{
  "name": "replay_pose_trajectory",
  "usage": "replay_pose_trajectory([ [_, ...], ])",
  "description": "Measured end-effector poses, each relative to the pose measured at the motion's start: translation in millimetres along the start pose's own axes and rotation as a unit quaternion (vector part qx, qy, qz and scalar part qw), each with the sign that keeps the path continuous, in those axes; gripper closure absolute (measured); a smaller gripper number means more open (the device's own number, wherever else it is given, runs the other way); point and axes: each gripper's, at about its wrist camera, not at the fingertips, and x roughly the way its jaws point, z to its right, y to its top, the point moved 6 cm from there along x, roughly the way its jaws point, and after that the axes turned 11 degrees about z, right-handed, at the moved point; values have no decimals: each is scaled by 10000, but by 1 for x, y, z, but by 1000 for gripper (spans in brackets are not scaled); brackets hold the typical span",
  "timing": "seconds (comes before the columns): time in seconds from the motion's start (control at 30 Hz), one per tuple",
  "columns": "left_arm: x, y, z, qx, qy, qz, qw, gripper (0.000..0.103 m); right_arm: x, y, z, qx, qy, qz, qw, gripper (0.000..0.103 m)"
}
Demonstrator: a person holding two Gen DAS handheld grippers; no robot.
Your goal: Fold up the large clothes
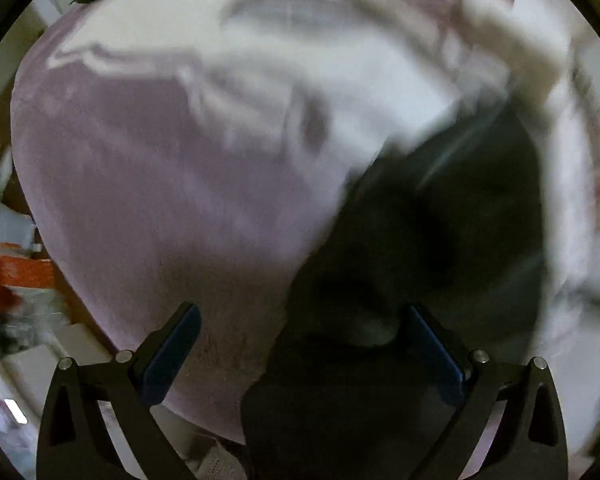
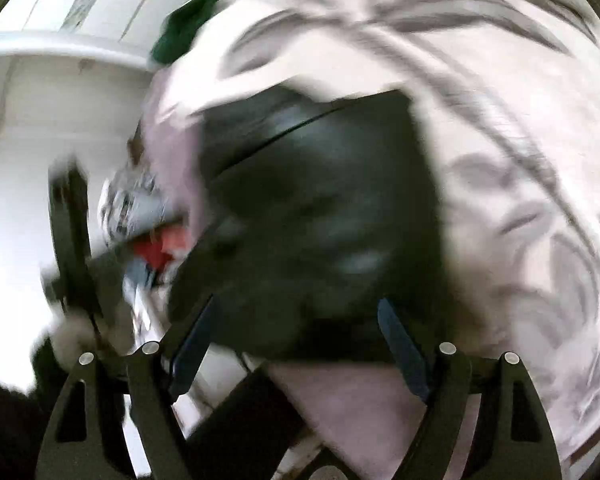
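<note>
Both grippers spread over dark garment on lilac bedcover

My left gripper [image 1: 300, 344] and right gripper [image 2: 296, 340] hang open, holding nothing; the dark garment [image 1: 440, 240] fills lower right. Both views are blurred, so I could pinch the bedcover [image 1: 160, 180] too.

left wrist: bed looked down on from close above, along spread fingers [image 1: 172, 354] | right wrist: aimed likewise, very near | shared: dark garment [image 1: 440, 220] [image 2: 320, 208], lilac blanket [image 1: 148, 168] [image 2: 520, 200] | both blurred
</note>
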Motion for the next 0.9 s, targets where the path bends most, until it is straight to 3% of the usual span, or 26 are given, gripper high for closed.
replay_pose_trajectory([
  [0.03,12,-9,-3,-81,-38,-65,9999,0,12,9,16,63,-8,-89,9999,19],
  [0.1,25,-22,-15,-452,-206,-136,9987,0,42,21,41,123,362,-485,9981,17],
  [0.13,24,-22,-20,-620,-401,-75,9972,0,58,22,45,145,689,-783,9944,6],
  [0.2,22,-19,-23,-690,-521,-66,9962,0,88,18,43,248,1444,-1416,9790,5],
  [0.27,21,-16,-25,-691,-520,-90,9962,0,106,17,39,335,1841,-1700,9675,2],
  [0.33,16,-9,-27,-662,-460,-86,9967,0,122,16,29,209,1935,-1523,9690,2],
  [0.4,4,2,-31,-628,-365,73,9973,0,124,17,25,230,1738,-1231,9768,7],
  [0.43,-8,12,-33,-638,-351,224,9971,0,121,17,24,315,1669,-1050,9799,18],
  [0.47,-15,19,-35,-643,-349,323,9968,0,115,16,25,477,1644,-877,9813,23],
  [0.53,-31,35,-36,-480,-241,513,9972,0,97,8,31,1059,1730,-580,9775,41],
  [0.6,-36,42,-37,-127,139,630,9978,0,80,-2,42,1561,1892,-245,9691,46],
  [0.67,-37,44,-35,121,315,630,9974,0,57,-15,64,2247,2068,290,9518,47],
  [0.77,-42,44,-23,21,17,618,9981,0,32,-34,106,3015,2029,1054,9257,47],
  [0.83,-48,43,-6,-42,-132,631,9979,0,29,-45,129,3126,1494,1021,9325,31],
  [0.9,-50,40,16,-47,-208,688,9974,0,28,-57,143,3211,1119,702,9378,25],
])
